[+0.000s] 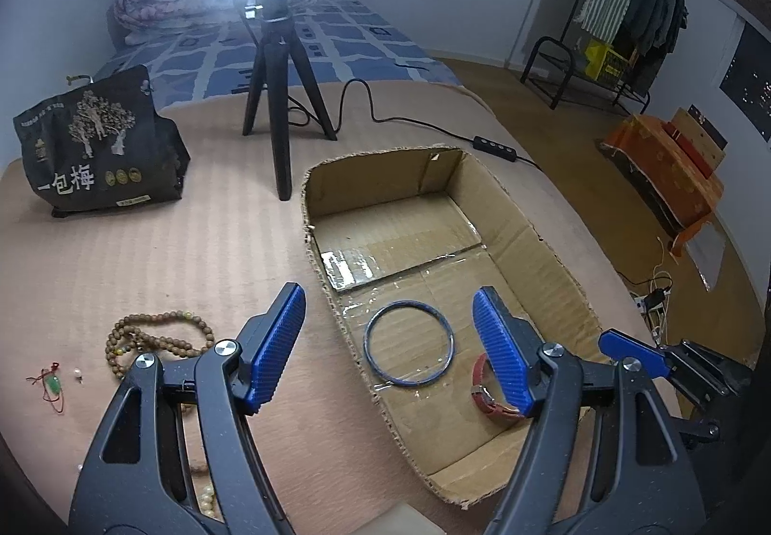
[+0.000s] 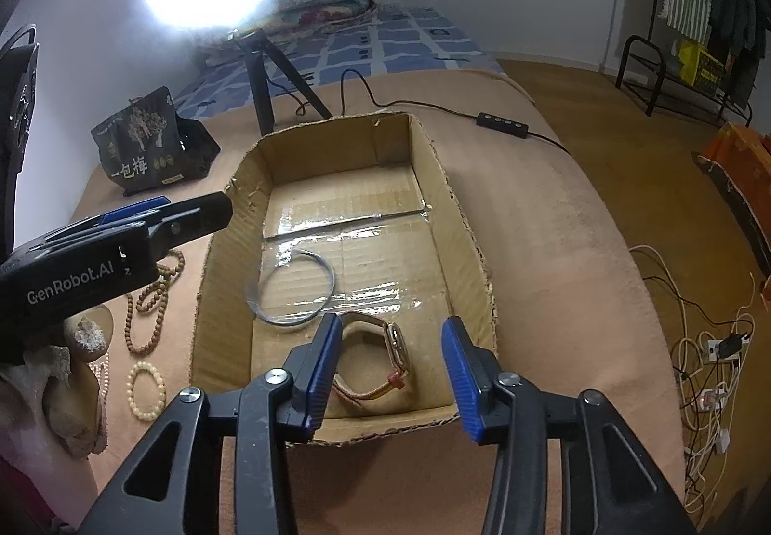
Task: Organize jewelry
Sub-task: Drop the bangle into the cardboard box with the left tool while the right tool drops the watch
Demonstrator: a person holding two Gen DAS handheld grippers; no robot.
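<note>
An open cardboard box (image 1: 539, 265) (image 2: 462, 217) lies on the pink cloth. In it lie a thin blue bangle (image 1: 408, 343) (image 2: 290, 286) and a red-strapped watch (image 1: 486, 393) (image 2: 380, 356). My left gripper (image 1: 390, 342) is open and empty above the box's near left corner. My right gripper (image 2: 390, 366) is open and empty over the watch at the box's near end. A brown bead necklace (image 1: 159, 332) (image 2: 154, 299), a green pendant on red cord (image 1: 52, 385) and a cream bead bracelet (image 2: 146, 390) lie on the cloth left of the box.
A black snack bag (image 1: 96, 144) (image 2: 154, 140) stands at the back left. A ring light tripod (image 1: 279, 101) (image 2: 270, 86) stands behind the box, its cable and switch (image 1: 494, 148) (image 2: 501, 123) trailing right. Bed behind; floor cables (image 2: 708, 356) at right.
</note>
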